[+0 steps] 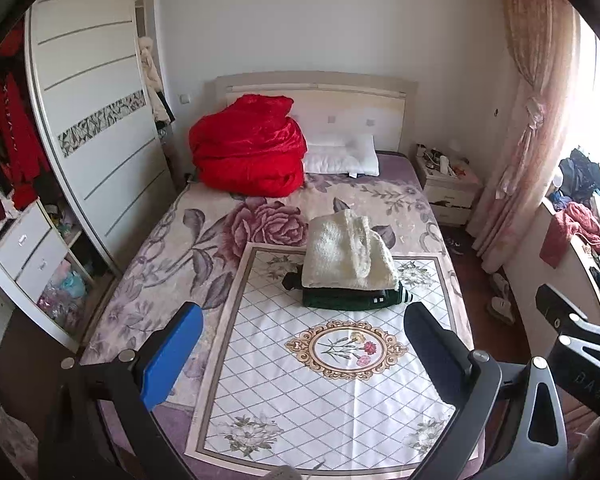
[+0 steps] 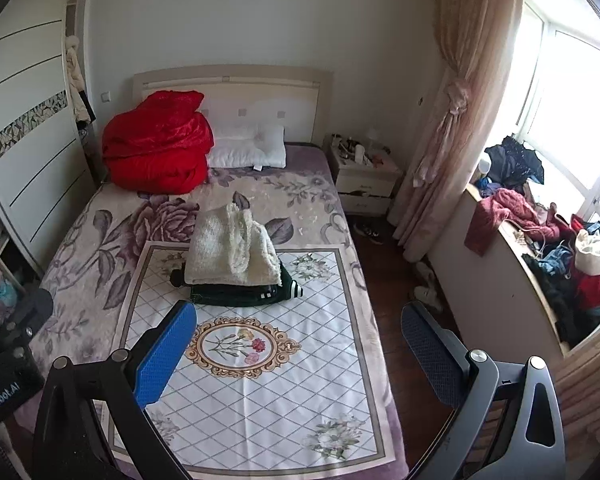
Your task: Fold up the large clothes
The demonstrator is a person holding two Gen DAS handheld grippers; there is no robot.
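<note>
A bedroom is showing from two wrist cameras held above the foot of a bed [image 1: 148, 264]. At the bed's twelve o'clock end, a bunched red quilt [image 1: 248, 148] is sitting against the headboard [image 1: 316, 96], touching one white pillow [image 1: 342, 156] at its three o'clock side. A wardrobe [image 1: 96, 120] with sliding doors is standing along the nine o'clock side, red clothing [image 1: 14, 136] hanging in its open section. A nightstand [image 1: 448, 184] cluttered with small items, too small to identify, is standing at about two o'clock, with a tied-back pink curtain [image 2: 456, 120] beside it. At three o'clock in the right view, a ledge under the window [image 2: 568, 92] is carrying a heap of mixed clothes [image 2: 548, 232].

Nothing is lying between the grippers and the folded stack. Two folded garments are resting mid-bed on the far edge of a white diamond-patterned mat [image 1: 320, 380]: a cream fleece garment [image 1: 348, 252] on top of a dark green garment [image 1: 352, 298] with striped cuffs.

The left gripper [image 1: 304, 354] is hovering with its jaws spread wide, holding nothing; the right gripper [image 2: 298, 354] is likewise spread wide and holding nothing, near the bed's three o'clock edge over dark wood floor [image 2: 404, 320].
</note>
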